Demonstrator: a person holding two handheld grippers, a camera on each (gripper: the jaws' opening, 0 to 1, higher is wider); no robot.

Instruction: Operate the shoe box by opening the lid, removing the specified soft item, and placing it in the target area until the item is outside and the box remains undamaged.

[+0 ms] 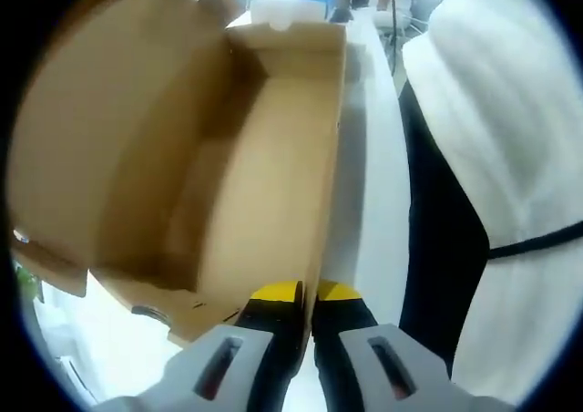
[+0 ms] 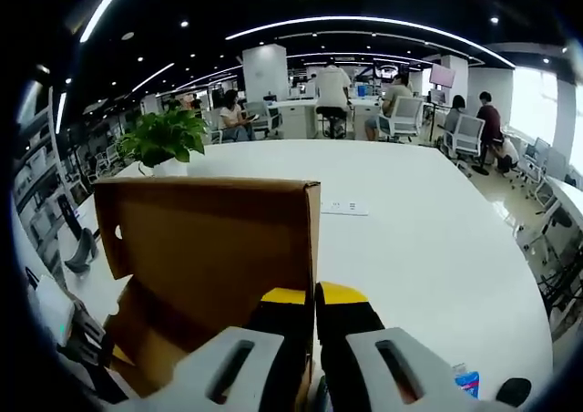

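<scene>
- Open-plan office behind: ceiling light strips, desks, chairs, several people seated or standing at the far end.
- Big white table (image 2: 428, 239) in front, with a potted plant (image 2: 164, 140) near its far left edge and a small white strip (image 2: 344, 208) lying flat past the box.
- Brown cardboard shoe box (image 1: 228, 184) sat on that table, lid flipped up. In the left gripper view the inside looked bare cardboard; couldn't see any soft item in it.
- Left gripper (image 1: 307, 295): yellow-tipped jaws pressed together right at the box's near wall edge. Couldn't tell if they pinched the cardboard or just touched it.
- A person in a white top with black stood close on the right side of the left gripper view, just beside the table edge.
- Right gripper (image 2: 315, 299): jaws also pressed together, tips at the right edge of the raised cardboard panel (image 2: 209, 248). Same issue, grip on the panel unclear.
- Small blue-and-white object (image 2: 465, 381) lay near the table's bottom right edge in the right gripper view; too small to identify.
</scene>
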